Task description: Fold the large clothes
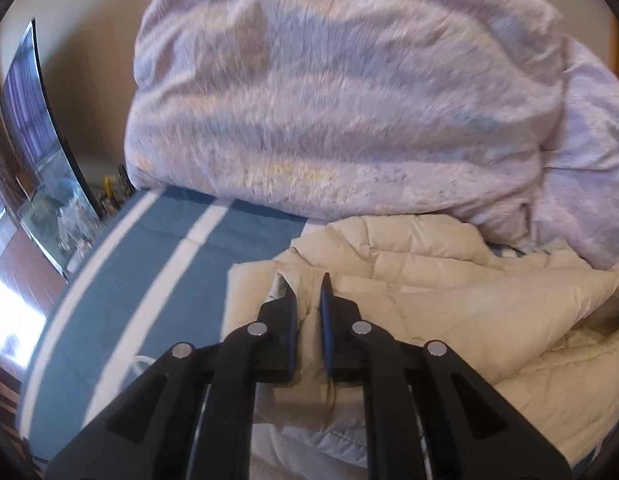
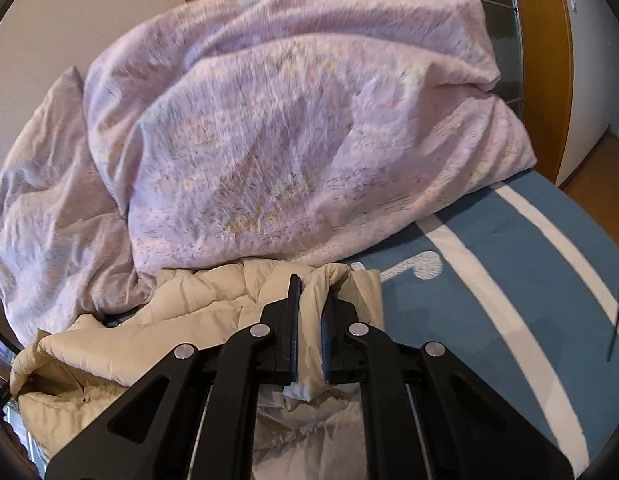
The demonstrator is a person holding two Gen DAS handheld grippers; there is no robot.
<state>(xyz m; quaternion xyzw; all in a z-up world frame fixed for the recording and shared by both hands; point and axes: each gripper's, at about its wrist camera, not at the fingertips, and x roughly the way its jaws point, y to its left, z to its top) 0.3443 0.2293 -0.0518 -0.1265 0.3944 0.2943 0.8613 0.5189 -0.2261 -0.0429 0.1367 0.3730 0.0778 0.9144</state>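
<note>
- Left gripper [image 1: 309,284]: jaws nearly closed, a fold of the cream puffer jacket [image 1: 449,288] pinched between them.
- Right gripper [image 2: 311,286]: clamped tight on the same jacket's edge [image 2: 349,280].
- Jacket is bunched on the blue striped bedsheet [image 1: 157,272], just in front of the lilac duvet heap [image 1: 341,100].
- Progress is judged partial: fabric is gathered and lifted at two points, no flat, squared fold is visible.
- Left to do: fold laid over, smoothed, released.
</note>
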